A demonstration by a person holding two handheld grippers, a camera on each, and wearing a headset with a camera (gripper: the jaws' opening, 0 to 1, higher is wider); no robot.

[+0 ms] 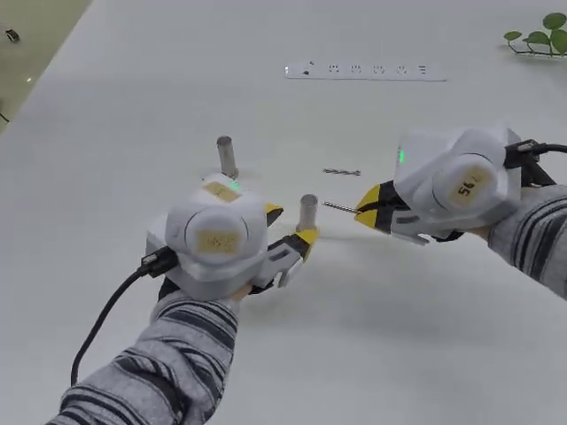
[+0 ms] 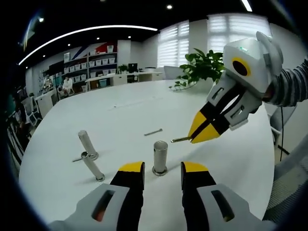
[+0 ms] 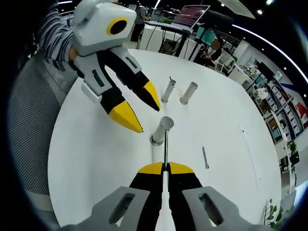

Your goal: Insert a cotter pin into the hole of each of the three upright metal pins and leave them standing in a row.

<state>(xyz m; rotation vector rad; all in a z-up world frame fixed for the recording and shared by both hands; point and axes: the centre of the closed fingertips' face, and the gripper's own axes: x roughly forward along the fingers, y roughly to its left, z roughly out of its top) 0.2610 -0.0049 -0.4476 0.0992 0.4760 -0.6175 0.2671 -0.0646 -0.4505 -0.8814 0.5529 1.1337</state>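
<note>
A short upright metal pin (image 1: 307,212) (image 2: 160,156) (image 3: 160,131) stands just ahead of my open left gripper (image 1: 291,224) (image 2: 162,168) (image 3: 147,118), whose jaws stand on either side of it without touching. My right gripper (image 1: 363,212) (image 2: 193,136) (image 3: 166,168) is shut on a thin cotter pin (image 1: 339,207) (image 2: 179,139) (image 3: 165,147). The cotter pin points at the top of the metal pin, its tip a small gap short. Two more metal pins (image 2: 87,144) (image 2: 92,166) (image 3: 168,90) (image 3: 188,93) stand further left; one carries a cotter pin through it.
A spare cotter pin (image 1: 342,172) (image 2: 153,132) (image 3: 205,157) lies on the white table (image 1: 381,336) beyond the grippers. A white power strip (image 1: 365,71) lies at the far side, with a potted plant (image 1: 539,37) at the far right corner.
</note>
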